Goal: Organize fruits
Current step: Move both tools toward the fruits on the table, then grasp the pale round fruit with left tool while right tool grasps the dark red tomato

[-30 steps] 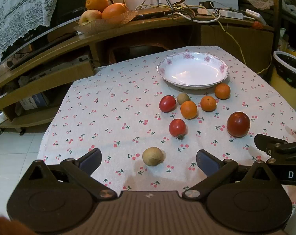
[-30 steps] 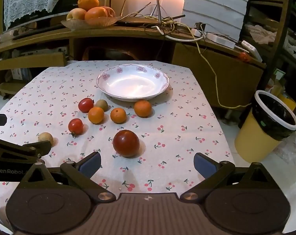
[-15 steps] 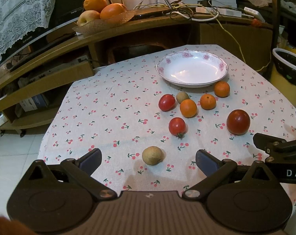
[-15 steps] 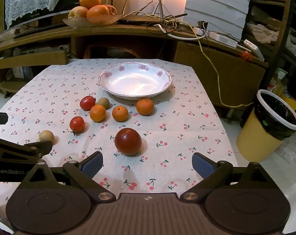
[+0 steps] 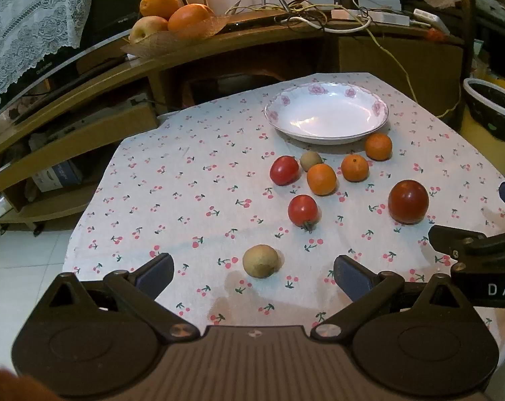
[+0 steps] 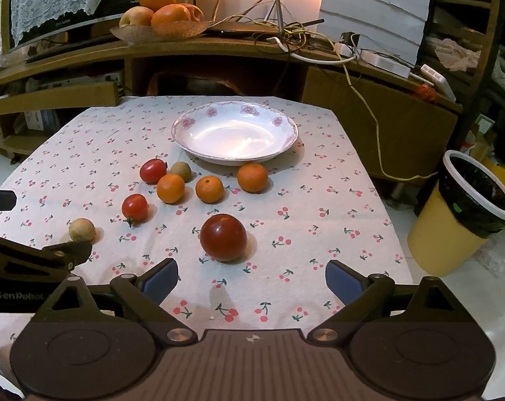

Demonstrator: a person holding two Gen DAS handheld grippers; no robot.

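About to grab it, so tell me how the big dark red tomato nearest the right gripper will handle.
The big tomato looks round and lies free on the tablecloth, so a nudge would probably roll it. Its skin looks glossy, so it may slip between the pads. It is likely soft, so a hard squeeze could bruise it.

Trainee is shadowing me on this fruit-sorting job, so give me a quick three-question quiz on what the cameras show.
1. How many orange citrus fruits lie on the tablecloth near the white bowl?
2. True or false: the white bowl already holds fruit.
3. Which fruit lies nearest ahead of the right gripper: A) the large dark red fruit, B) the tan round fruit, C) a small tomato?

Key: 1. three; 2. false; 3. A
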